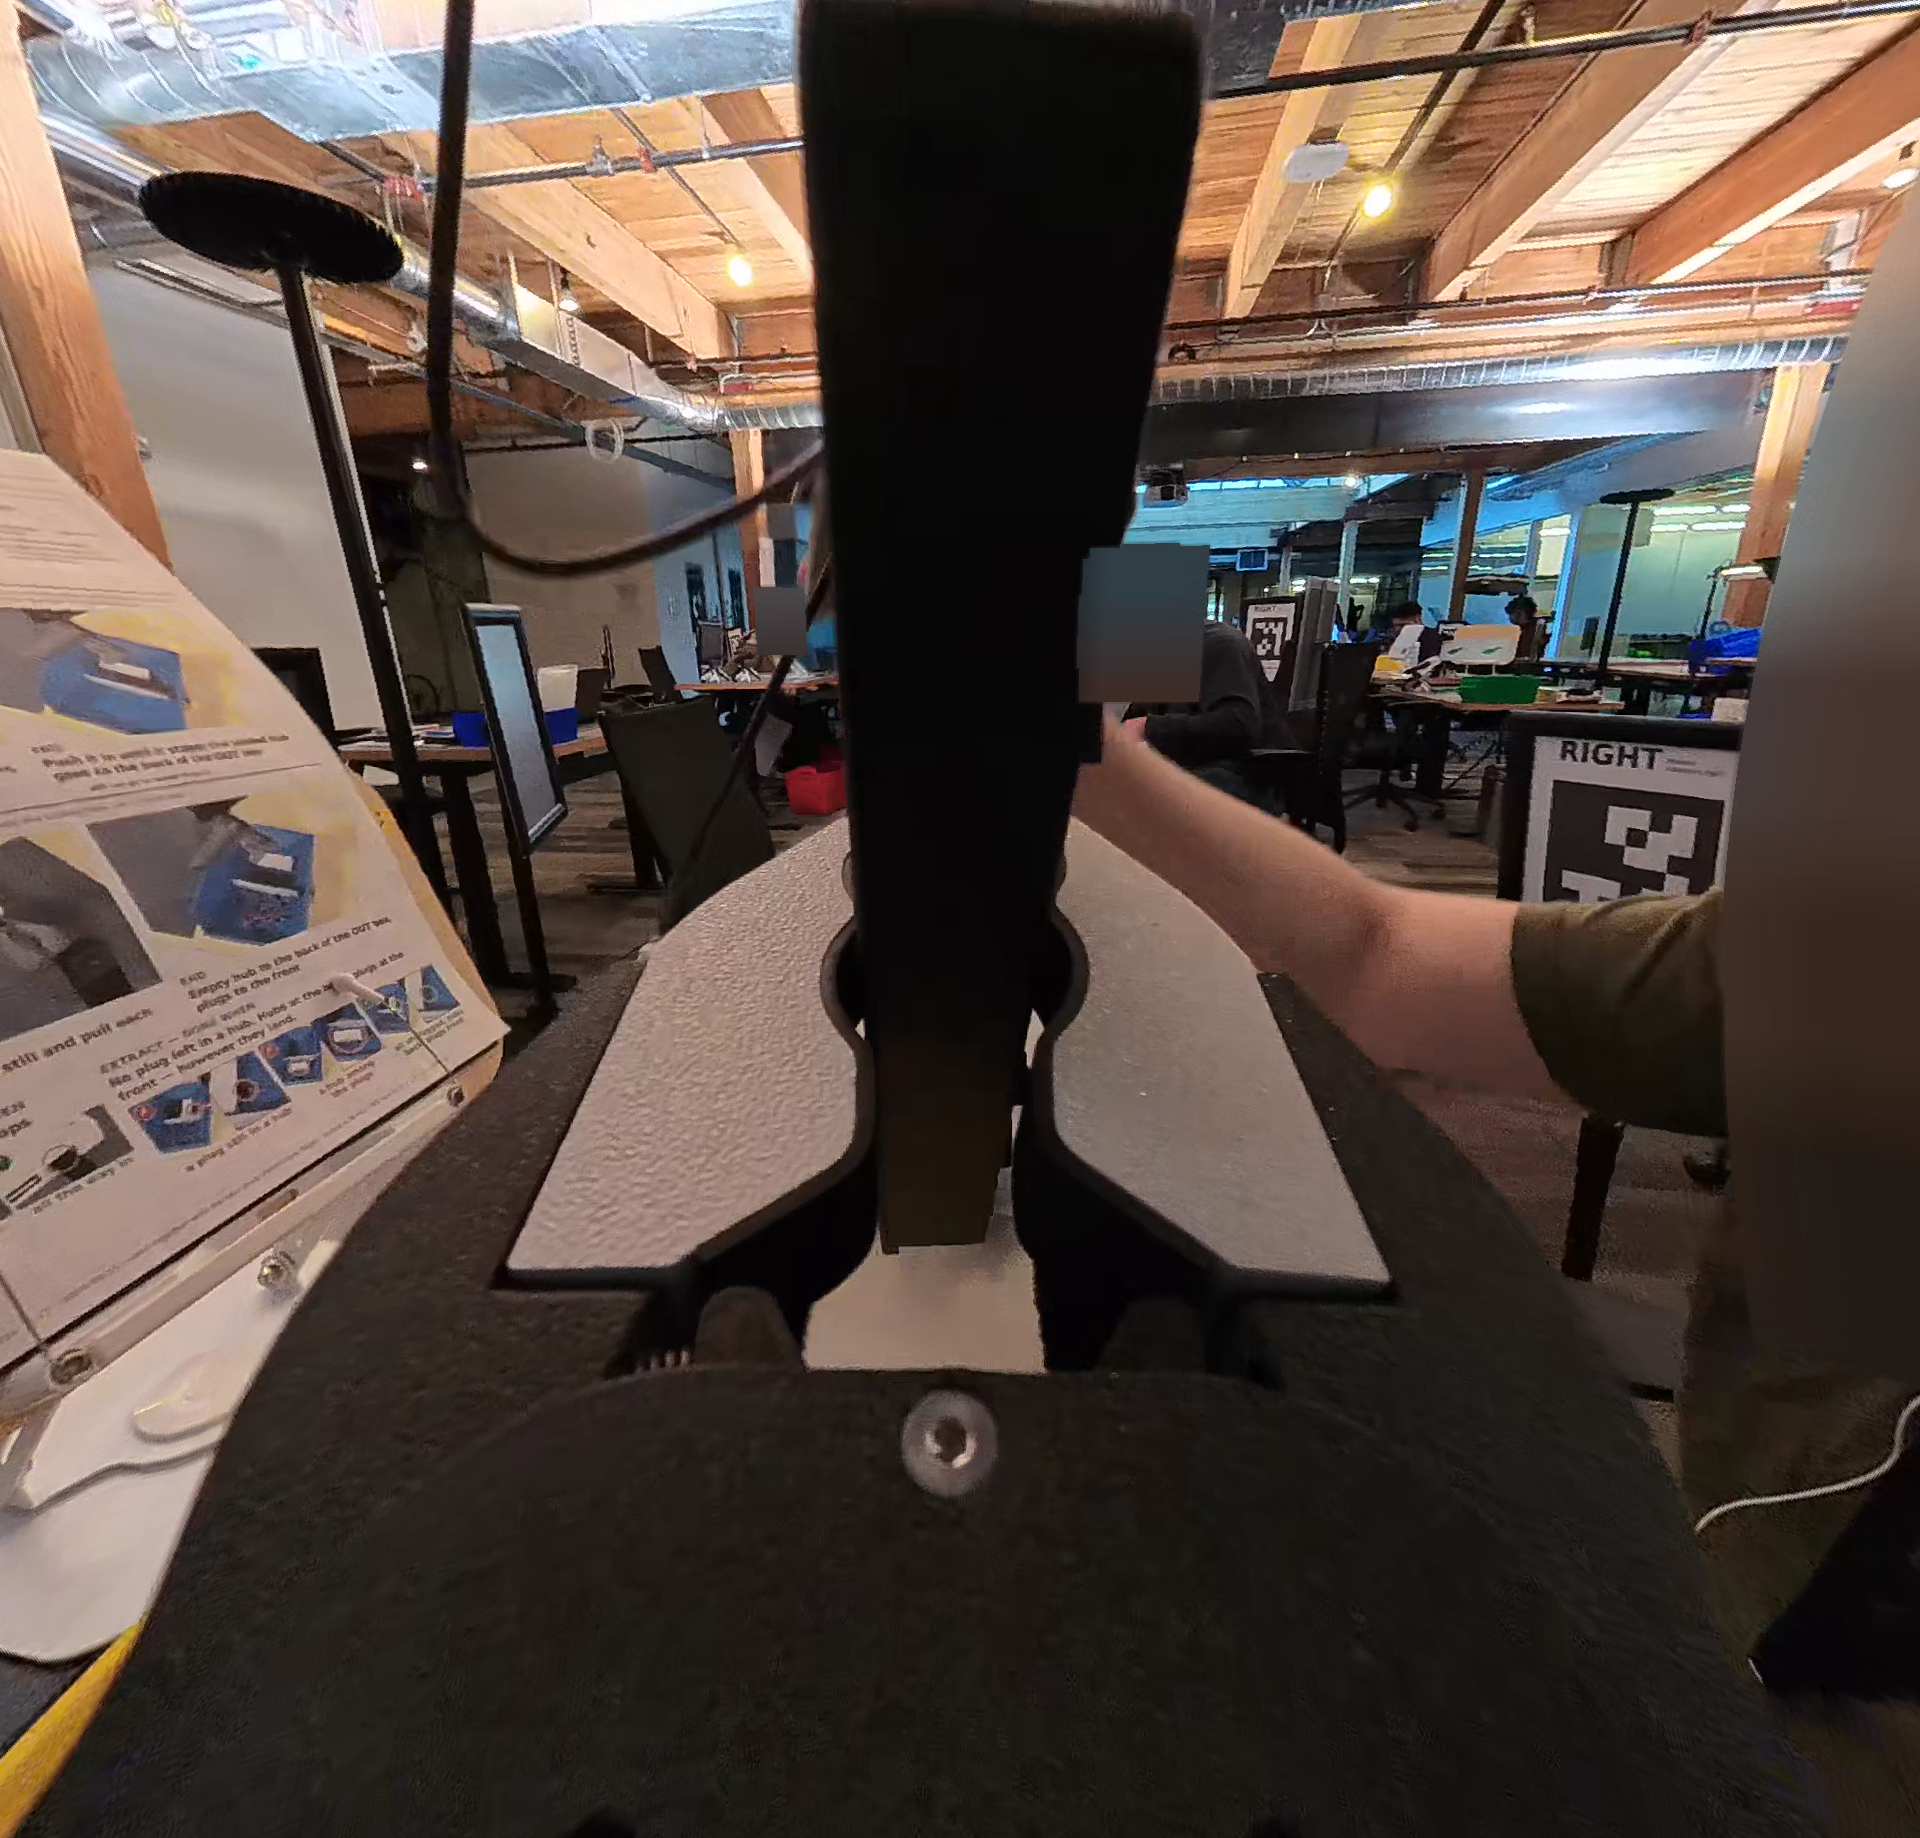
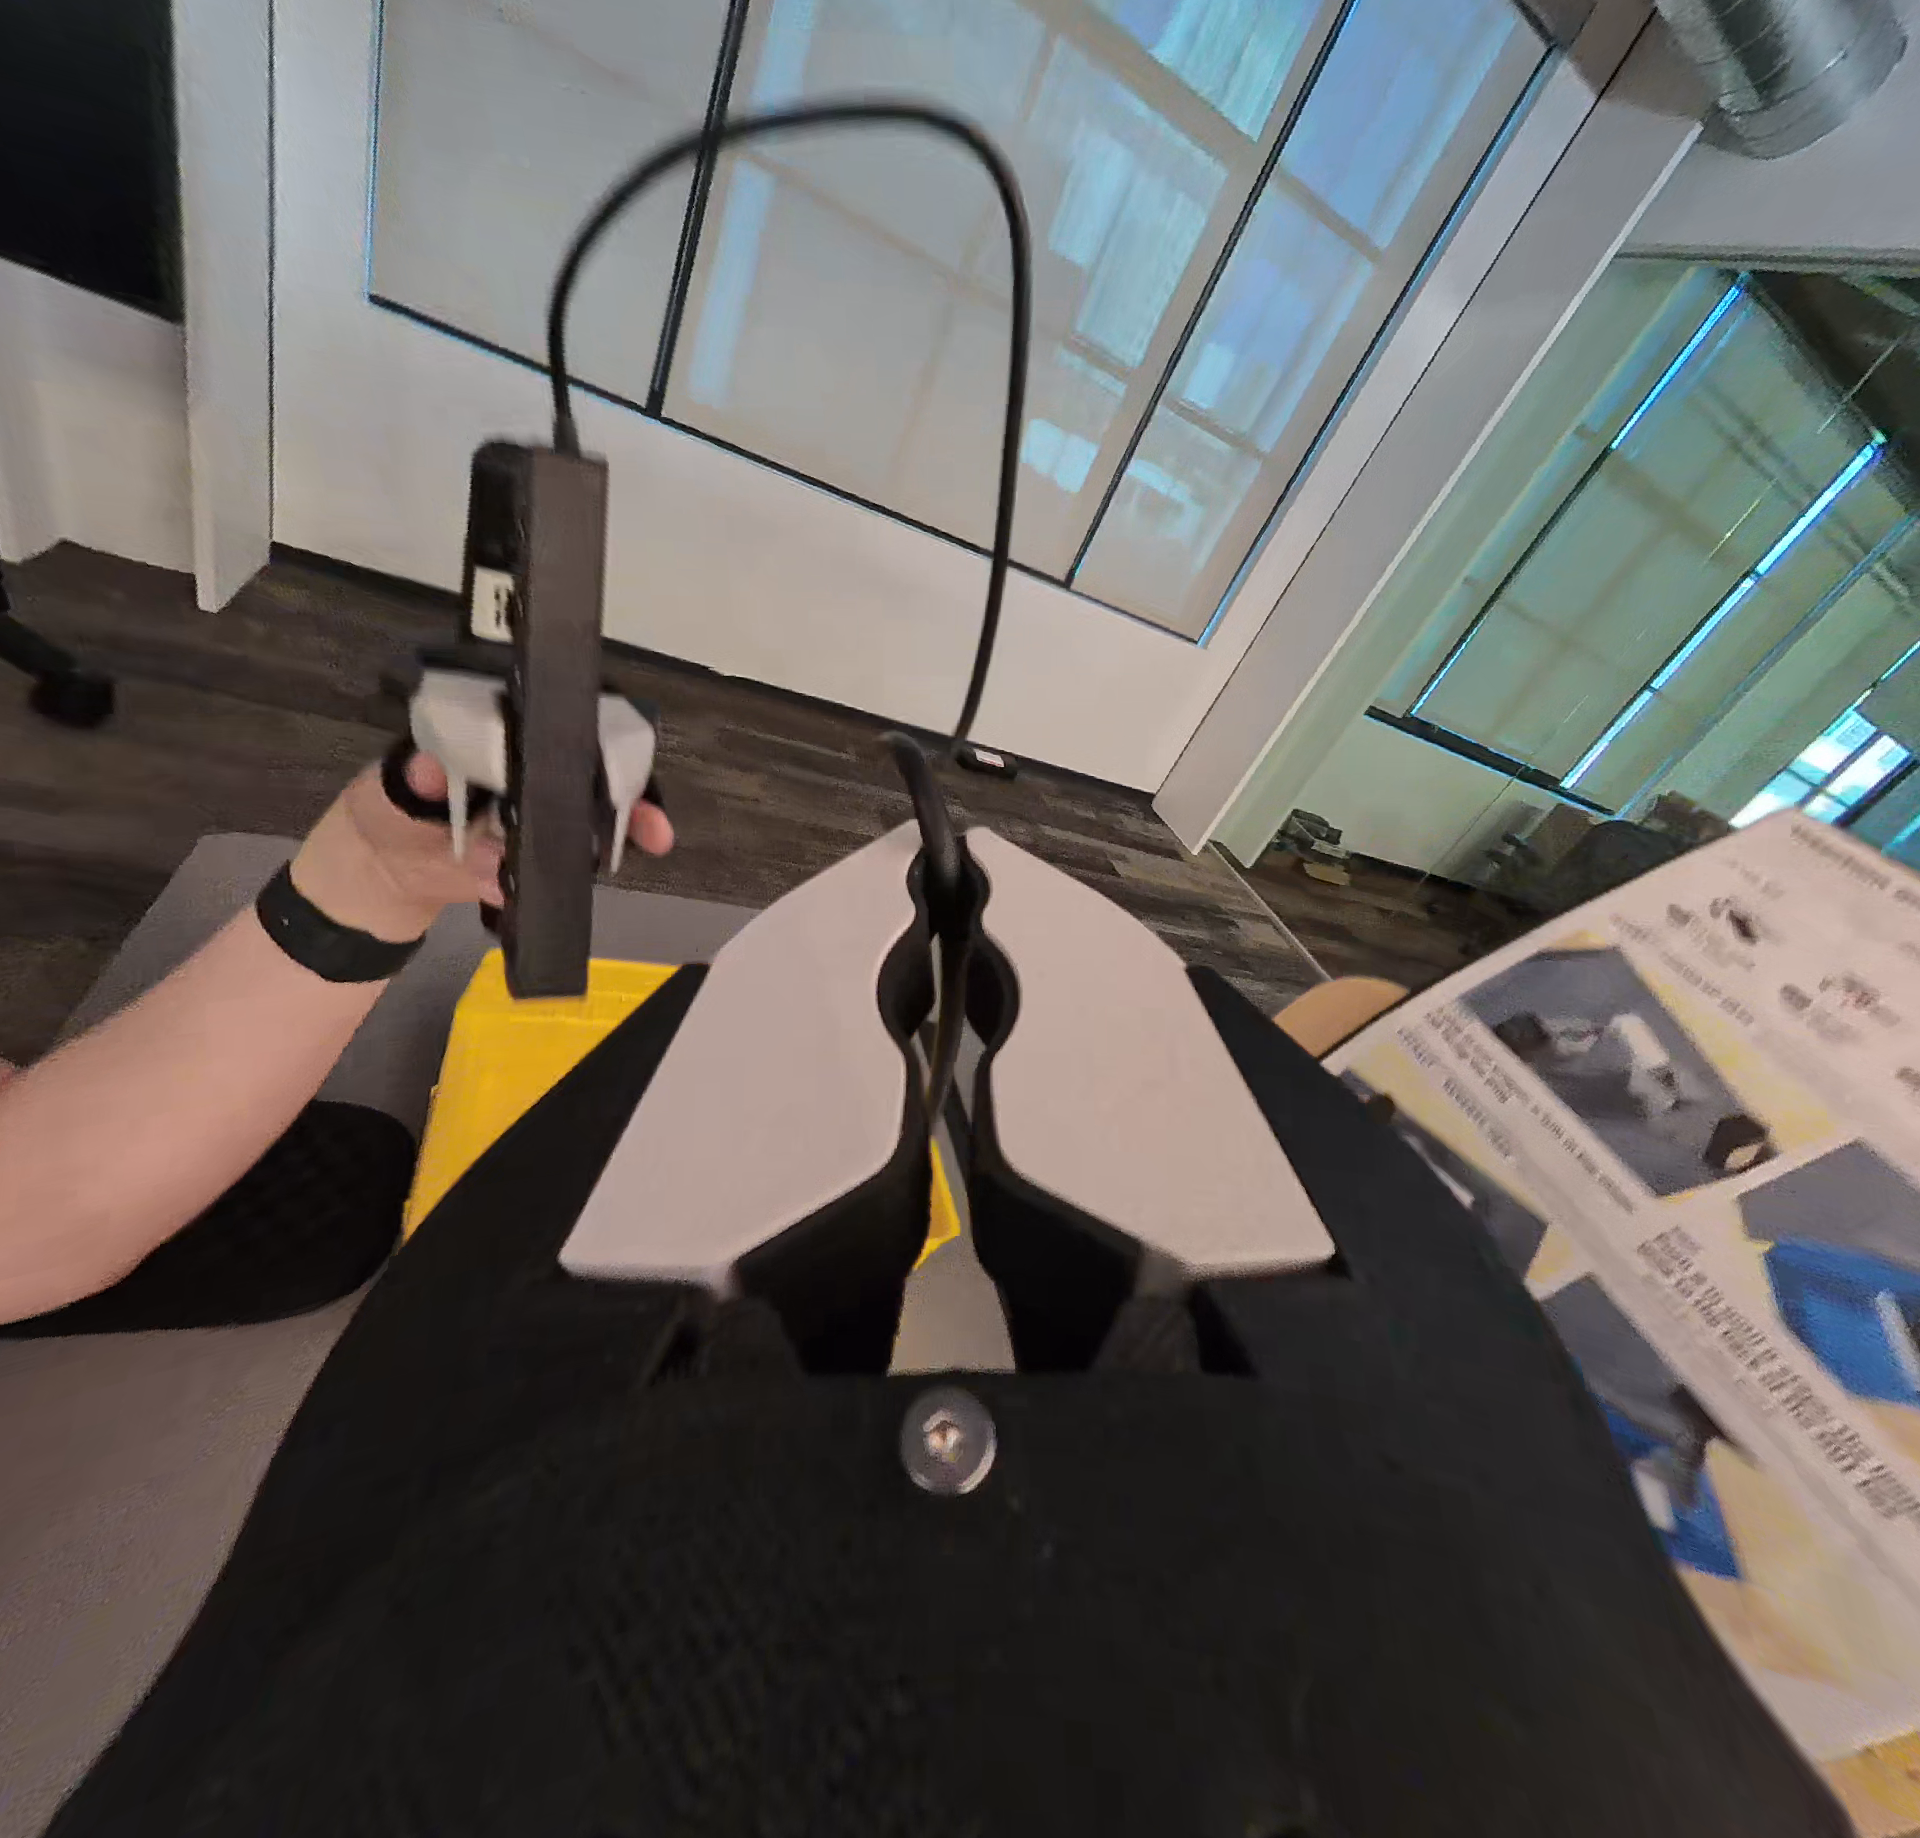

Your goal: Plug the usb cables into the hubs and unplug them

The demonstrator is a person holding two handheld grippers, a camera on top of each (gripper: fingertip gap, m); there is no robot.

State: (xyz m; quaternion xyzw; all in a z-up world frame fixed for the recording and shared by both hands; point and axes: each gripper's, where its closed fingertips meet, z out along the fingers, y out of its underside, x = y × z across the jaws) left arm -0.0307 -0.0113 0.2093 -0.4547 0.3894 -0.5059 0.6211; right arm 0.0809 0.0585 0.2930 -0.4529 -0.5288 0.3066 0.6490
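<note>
My left gripper [image 1: 956,915] is shut on a long black USB hub [image 1: 987,438] and holds it upright in the air. The hub fills the middle of the left wrist view. In the right wrist view the hub [image 2: 545,728] and the left gripper [image 2: 540,760] show at the left, held by a hand. A black cable [image 2: 997,386] leaves the hub's top, loops over and comes down into my right gripper [image 2: 940,853]. The right gripper is shut on the cable's end; the plug tip is hidden between the fingers. The cable also hangs at the left in the left wrist view [image 1: 447,282].
A yellow bin [image 2: 499,1040] sits below the hub on a grey table. A printed instruction sheet stands beside the table [image 1: 208,957] [image 2: 1662,1165]. A person's forearm [image 1: 1299,936] reaches across at the right. A black-and-white marker board [image 1: 1621,822] stands behind it. About 15 cm separates my left fingertips from my right.
</note>
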